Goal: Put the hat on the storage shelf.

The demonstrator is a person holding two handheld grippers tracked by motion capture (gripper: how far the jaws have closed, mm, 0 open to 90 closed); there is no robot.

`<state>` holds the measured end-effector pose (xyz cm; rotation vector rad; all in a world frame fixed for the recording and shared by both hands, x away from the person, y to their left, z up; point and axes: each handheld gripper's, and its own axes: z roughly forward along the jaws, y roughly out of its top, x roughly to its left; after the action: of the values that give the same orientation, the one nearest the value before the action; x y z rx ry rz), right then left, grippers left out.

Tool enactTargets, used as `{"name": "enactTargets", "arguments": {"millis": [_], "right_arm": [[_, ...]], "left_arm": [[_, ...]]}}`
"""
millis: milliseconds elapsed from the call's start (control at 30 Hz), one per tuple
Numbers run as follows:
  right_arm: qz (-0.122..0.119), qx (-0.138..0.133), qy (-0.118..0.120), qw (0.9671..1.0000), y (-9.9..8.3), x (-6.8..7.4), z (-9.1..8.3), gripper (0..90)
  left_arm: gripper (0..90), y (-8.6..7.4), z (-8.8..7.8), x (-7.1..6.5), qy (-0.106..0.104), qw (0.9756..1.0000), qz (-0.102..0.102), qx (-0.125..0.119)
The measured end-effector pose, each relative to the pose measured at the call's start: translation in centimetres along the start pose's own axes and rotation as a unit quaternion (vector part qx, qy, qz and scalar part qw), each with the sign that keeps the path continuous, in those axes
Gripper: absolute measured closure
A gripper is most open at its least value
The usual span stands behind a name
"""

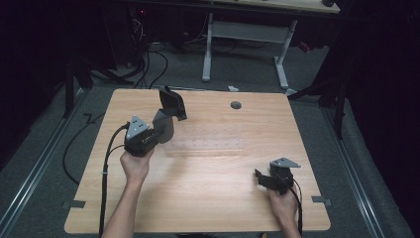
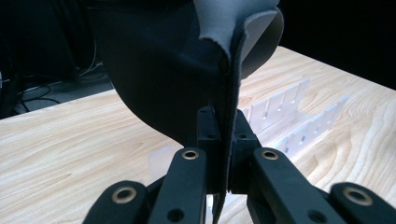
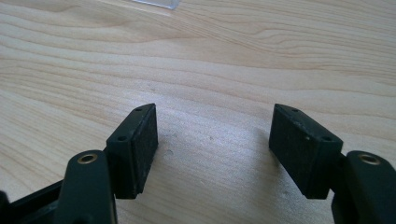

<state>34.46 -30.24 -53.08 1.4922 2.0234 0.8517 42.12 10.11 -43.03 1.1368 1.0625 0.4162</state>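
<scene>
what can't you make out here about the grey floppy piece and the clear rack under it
- Grey sheet, left gripper view: its top is cut off by the frame edge, so its full shape is unclear.
- Clear slotted rack, left gripper view: the sheet and the left gripper hide its near end.
- Rack in the high view: too faint against the table to trace.
- Right gripper stands open, with nothing between the jaws.

The counter [image 1: 208, 168] is pale, smooth-grained wood, the dark sleeve [image 2: 154, 70] looks like matt soft cloth, and the divider rack [image 2: 299, 116] is clear plastic.
</scene>
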Motion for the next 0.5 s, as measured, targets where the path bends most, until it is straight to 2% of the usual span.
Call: {"name": "enactTargets", "arguments": {"millis": [233,367,400,500], "right_arm": [[0.000,0.000,0.000,1.0000,0.0,0.0,0.0,32.9],[0.000,0.000,0.001,1.0000,0.0,0.0,0.0,32.9],[0.000,0.000,0.001,1.0000,0.0,0.0,0.0,32.8],[-0.001,0.000,0.001,1.0000,0.0,0.0,0.0,32.8]], "left_arm": [[86.8,-0.6,0.5,0.2,0.010,0.9998,0.014,-0.001],[86.8,-1.1,0.9,0.8,0.018,0.9998,0.007,-0.002],[86.8,-1.2,1.0,1.0,0.018,0.9998,-0.001,-0.006],[86.8,-1.3,1.1,1.0,0.016,0.9998,-0.006,-0.009]]}}
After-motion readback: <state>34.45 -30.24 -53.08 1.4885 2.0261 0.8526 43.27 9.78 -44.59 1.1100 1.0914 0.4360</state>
